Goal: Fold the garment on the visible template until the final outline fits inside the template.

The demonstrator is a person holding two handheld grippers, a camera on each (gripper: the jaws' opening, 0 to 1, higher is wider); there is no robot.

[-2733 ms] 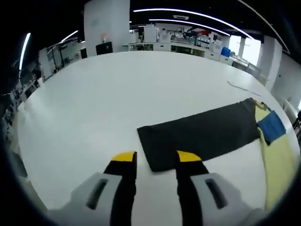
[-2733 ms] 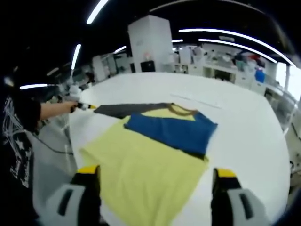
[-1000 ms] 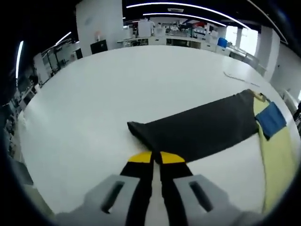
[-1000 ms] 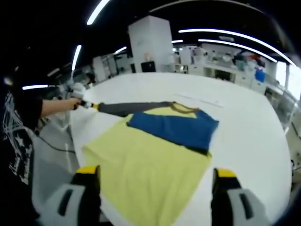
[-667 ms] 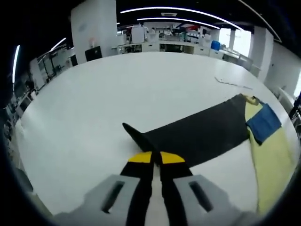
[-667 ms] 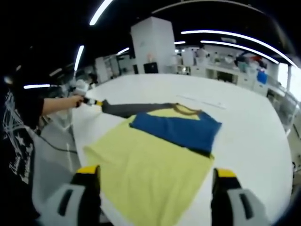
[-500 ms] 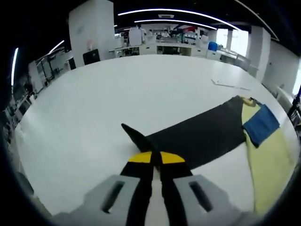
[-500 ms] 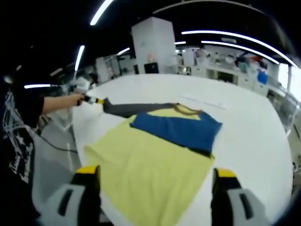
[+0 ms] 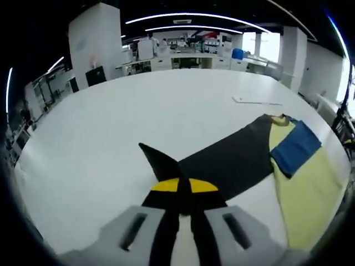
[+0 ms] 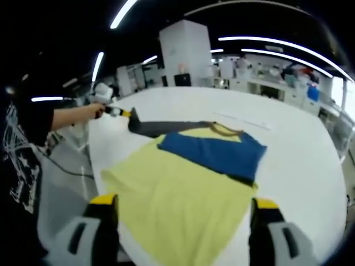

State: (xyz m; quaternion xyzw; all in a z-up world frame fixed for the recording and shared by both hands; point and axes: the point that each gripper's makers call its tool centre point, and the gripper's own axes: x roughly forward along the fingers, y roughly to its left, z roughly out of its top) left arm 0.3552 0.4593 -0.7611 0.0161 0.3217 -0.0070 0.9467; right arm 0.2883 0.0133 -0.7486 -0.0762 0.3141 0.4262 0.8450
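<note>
I see the garment (image 10: 183, 191) lying flat: a yellow body, one blue sleeve (image 10: 213, 154) folded across its chest, and a dark grey sleeve (image 9: 222, 163) stretched sideways, its cuff (image 9: 158, 160) lifted off the surface into a raised point.

Left yellow-tipped black two-jaw gripper (image 9: 183, 185) has its jaws pinched together on the dark sleeve cuff (image 9: 158, 160), lifted toward 11 o'clock, while the right yellow-tipped gripper (image 10: 181, 203) hangs with jaws spread wide, holding nothing.
</note>
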